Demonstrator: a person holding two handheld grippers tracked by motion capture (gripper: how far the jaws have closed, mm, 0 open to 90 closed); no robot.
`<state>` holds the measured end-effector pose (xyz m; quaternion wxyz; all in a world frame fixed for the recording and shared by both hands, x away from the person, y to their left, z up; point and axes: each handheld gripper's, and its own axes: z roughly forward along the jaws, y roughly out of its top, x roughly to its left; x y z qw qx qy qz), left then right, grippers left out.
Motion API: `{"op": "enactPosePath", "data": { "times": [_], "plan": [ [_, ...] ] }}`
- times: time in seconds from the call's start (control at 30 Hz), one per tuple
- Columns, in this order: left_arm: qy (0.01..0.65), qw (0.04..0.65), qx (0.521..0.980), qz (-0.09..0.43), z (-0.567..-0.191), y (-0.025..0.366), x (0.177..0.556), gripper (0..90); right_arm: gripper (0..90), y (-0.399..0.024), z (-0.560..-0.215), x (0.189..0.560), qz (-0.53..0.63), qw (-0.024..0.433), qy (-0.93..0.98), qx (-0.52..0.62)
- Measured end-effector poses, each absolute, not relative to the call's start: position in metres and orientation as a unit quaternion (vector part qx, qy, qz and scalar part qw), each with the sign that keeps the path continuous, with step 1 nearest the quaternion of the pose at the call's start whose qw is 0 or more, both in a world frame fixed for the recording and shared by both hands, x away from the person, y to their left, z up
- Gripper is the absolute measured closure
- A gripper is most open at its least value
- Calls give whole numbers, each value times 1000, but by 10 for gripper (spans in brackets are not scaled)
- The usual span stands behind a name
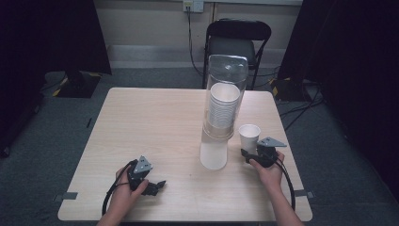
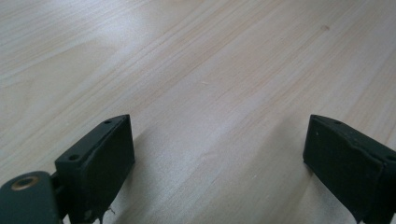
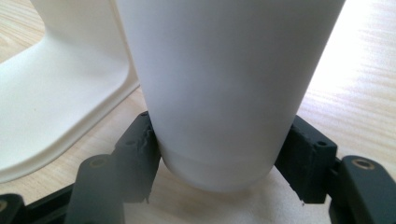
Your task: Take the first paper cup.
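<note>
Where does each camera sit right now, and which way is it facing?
High view: above the person's side, facing forward and down on the table; forearms and both tools show.
Left gripper view: rides the left tool, facing bare tabletop between open jaws.
Right gripper view: rides the right tool, jaws clamping the paper cup.
Shared: the cup and dispenser base also show from above.

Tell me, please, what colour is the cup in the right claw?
White, plain. The cup shows best in the right gripper view.
</note>
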<state>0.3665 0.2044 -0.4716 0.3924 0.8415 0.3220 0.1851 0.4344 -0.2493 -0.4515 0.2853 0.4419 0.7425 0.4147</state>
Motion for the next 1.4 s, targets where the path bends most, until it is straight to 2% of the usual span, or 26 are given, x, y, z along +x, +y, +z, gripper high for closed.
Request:
{"op": "enactPosePath", "data": {
  "times": [1.07,1.4],
  "plan": [
    [325,395,839,184,-472,204,366,84,344,-253,-454,435,370,269,763,457],
    [324,394,840,184,-472,204,366,84,247,-261,-454,428,386,276,748,463]
  ]
}}
